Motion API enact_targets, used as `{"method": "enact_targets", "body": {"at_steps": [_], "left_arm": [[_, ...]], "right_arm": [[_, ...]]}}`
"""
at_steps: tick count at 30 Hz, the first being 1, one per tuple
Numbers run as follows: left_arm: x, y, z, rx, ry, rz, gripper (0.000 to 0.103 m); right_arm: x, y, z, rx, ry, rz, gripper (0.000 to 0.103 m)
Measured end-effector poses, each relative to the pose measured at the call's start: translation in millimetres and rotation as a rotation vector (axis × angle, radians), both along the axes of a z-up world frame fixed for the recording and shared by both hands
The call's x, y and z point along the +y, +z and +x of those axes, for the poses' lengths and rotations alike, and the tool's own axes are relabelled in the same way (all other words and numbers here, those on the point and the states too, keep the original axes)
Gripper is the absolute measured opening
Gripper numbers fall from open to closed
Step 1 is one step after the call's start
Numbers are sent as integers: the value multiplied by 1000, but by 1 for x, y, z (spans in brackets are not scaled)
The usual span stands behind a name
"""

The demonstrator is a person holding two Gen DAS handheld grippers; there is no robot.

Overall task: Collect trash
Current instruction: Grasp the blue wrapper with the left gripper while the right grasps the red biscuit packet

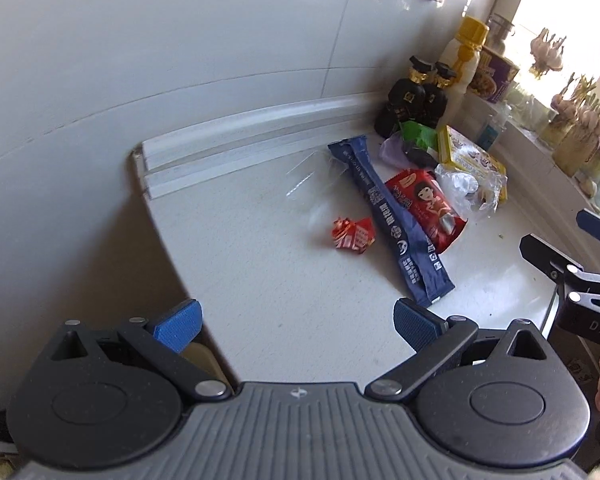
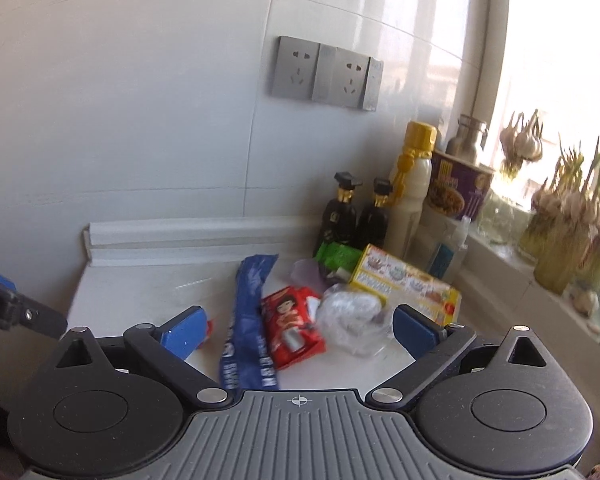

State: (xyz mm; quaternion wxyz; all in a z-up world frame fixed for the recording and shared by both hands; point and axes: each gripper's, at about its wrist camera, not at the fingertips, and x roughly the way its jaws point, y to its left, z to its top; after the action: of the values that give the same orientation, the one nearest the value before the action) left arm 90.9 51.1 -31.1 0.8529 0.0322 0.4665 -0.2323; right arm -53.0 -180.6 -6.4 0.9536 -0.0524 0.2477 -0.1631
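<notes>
Left wrist camera: my left gripper (image 1: 296, 326) hangs over the near edge of a white countertop (image 1: 284, 312), its blue-padded fingers spread wide with nothing between them. Ahead on the counter lies the trash. A long blue wrapper (image 1: 388, 220) runs diagonally away from me, and a crumpled red-and-white candy wrapper (image 1: 73, 233) sits just to its left, apart from it. On the blue wrapper's right, touching it, is a red packet printed with a cartoon girl (image 1: 426, 208). Beyond that a crumpled clear plastic bag (image 1: 466, 190) rests against a yellow box (image 1: 470, 156). A green wrapper (image 1: 418, 134) and a purplish scrap (image 1: 392, 150) lie nearer the wall, in front of two dark bottles with gold collars (image 1: 414, 102). A flat sheet of clear film (image 1: 312, 176) lies left of the blue wrapper's far end. My right gripper (image 1: 580, 252) enters from the right edge, above the counter.

From the right wrist view, my right gripper (image 2: 298, 330) is likewise spread open and empty, hovering above the near ends of the blue wrapper (image 2: 246, 320) and the red packet (image 2: 292, 328). The clear bag (image 2: 354, 316) sits just inside its right finger. Behind stand a white bottle with a yellow cap (image 2: 414, 184), a purple tub (image 2: 458, 192), a pair of grey wall sockets (image 2: 326, 72), and sprouting garlic (image 2: 572, 216) on the sunlit windowsill.
</notes>
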Motion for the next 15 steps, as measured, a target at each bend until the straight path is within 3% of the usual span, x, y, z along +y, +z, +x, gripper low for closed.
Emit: {"method": "enact_targets", "body": {"at_steps": [6,12,15], "left_arm": [[-41,-8,11,-40,-22,40,102],[-83,-24,23,-62,-45,25,101],[-102,-34,31,-72,-73,8,96]], "right_arm": [[-50,-15,11,5,13,4,100],[-96,-34,24,35,-5,98,100],[-119,-44,30,32,-24,206,100]]}}
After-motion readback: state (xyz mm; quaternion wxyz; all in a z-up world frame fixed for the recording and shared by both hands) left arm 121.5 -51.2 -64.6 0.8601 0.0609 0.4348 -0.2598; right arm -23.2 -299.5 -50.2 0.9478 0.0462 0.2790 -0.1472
